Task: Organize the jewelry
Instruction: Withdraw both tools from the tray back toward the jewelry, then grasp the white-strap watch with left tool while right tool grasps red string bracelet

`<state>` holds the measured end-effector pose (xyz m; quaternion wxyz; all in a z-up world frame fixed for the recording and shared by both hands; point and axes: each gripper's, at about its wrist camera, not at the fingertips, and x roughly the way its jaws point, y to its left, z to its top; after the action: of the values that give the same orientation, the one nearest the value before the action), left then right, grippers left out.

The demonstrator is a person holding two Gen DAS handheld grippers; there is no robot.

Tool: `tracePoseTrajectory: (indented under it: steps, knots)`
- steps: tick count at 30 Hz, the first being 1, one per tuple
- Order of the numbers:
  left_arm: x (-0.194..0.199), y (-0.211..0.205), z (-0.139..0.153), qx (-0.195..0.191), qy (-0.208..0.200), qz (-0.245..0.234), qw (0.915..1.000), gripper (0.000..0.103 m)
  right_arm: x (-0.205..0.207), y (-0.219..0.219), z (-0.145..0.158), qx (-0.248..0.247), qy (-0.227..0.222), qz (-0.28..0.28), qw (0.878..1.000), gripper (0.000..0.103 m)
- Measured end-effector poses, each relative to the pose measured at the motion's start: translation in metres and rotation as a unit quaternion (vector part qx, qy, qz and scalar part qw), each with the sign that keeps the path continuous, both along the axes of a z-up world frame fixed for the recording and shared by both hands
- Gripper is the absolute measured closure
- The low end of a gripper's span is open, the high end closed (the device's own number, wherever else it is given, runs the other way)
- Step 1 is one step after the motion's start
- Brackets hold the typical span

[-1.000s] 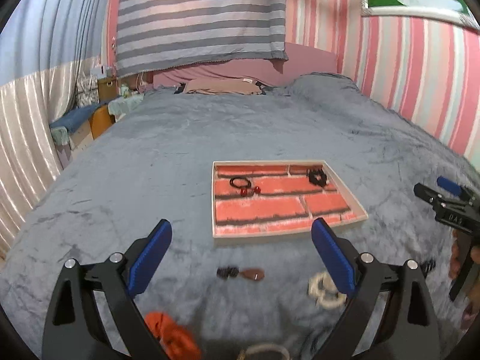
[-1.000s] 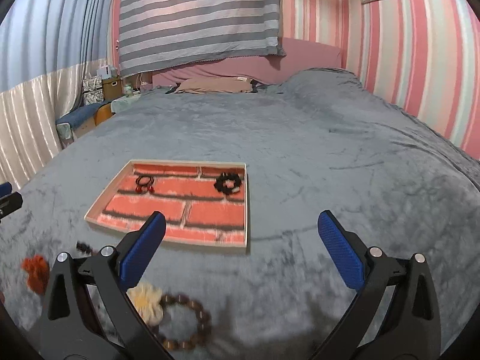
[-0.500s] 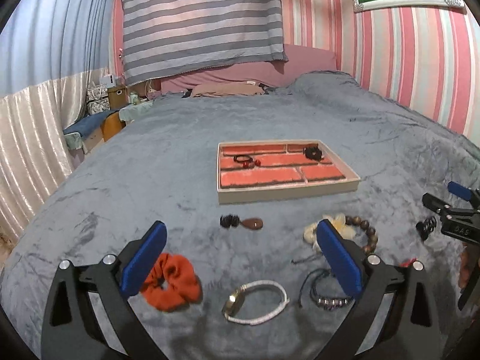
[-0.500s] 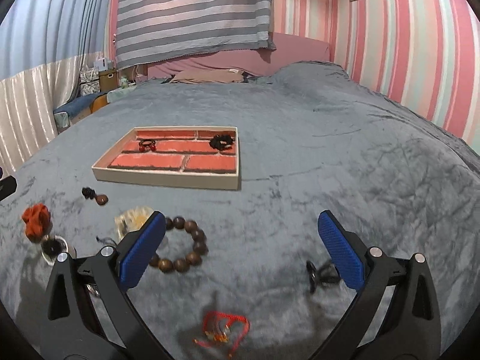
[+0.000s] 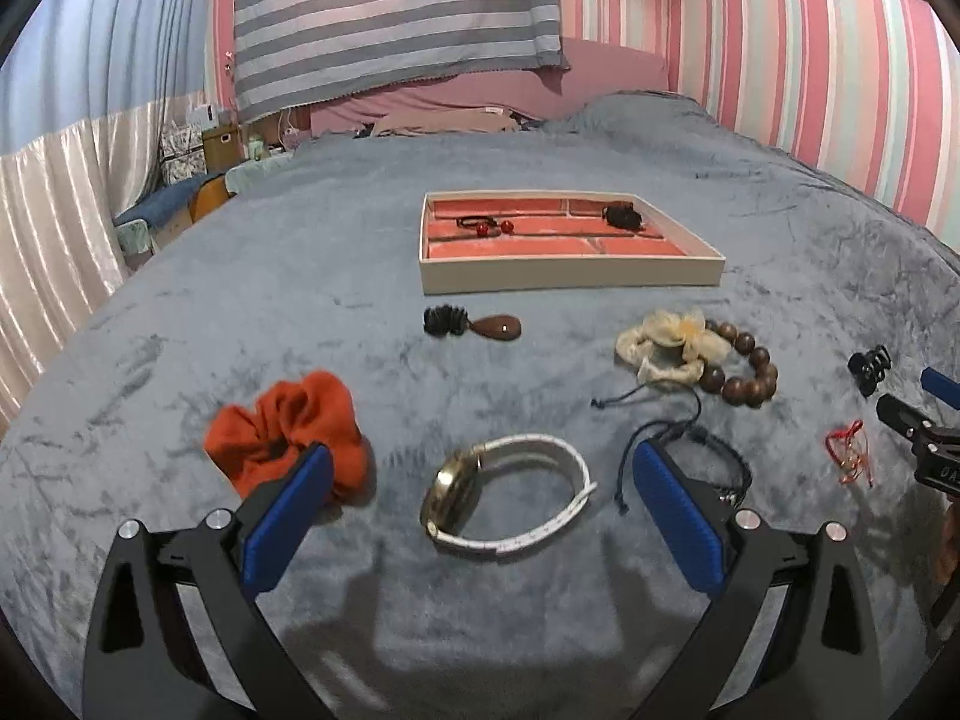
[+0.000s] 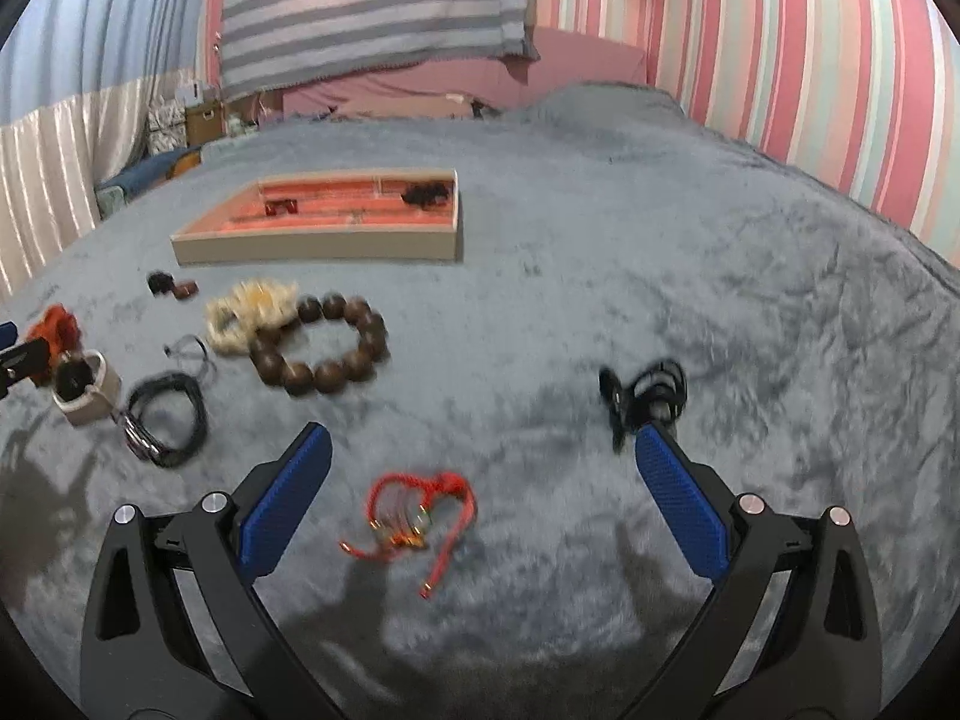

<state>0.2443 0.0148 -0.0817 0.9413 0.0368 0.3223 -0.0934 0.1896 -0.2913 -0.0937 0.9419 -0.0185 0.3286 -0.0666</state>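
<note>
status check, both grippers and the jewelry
Left hand-held gripper open over watch. Right hand-held gripper open over red bracelet. Tray unobstructed.

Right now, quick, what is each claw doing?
Left claw: open, holding nothing, over the watch.
Right claw: open, holding nothing, over the red bracelet.

A tray (image 5: pixel 570 279) sits on the bed (image 5: pixel 300 252), toward its middle. In the tray, a hair tie (image 5: pixel 480 223) lies at the left and a clip (image 5: pixel 622 216) at the far right. Before the tray lies a pendant (image 5: pixel 474 324); right of it a flower tie (image 5: pixel 669 345) overlaps a bead bracelet (image 5: pixel 744 372). Nearer, from left to right: a scrunchie (image 5: pixel 288 426), a watch (image 5: pixel 504 495), a cord bracelet (image 5: pixel 714 456), a string bracelet (image 6: pixel 414 510). A claw clip (image 6: pixel 645 396) lies rightmost, behind the string bracelet.
</note>
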Motion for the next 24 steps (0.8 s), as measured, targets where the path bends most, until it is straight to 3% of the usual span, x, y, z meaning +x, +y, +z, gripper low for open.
tracePoseTrajectory:
  steps: [9, 13, 17, 24]
  knots:
    - [0.007, 0.003, -0.016, -0.012, 0.013, -0.002, 0.9998, 0.007, 0.009, 0.003, -0.020, -0.007, 0.029, 0.003, 1.000, 0.004]
    - [0.010, 0.001, -0.021, -0.016, 0.025, -0.011, 0.9995, 0.018, 0.012, 0.001, -0.025, -0.001, 0.039, 0.005, 0.999, 0.009]
    - [0.015, 0.004, -0.025, -0.027, 0.037, -0.013, 0.9989, 0.022, 0.017, 0.000, -0.031, 0.006, 0.054, 0.008, 0.999, 0.015]
    - [0.028, 0.010, -0.031, -0.040, 0.056, -0.015, 0.9975, 0.042, 0.021, -0.002, -0.038, 0.018, 0.070, 0.013, 0.997, 0.027]
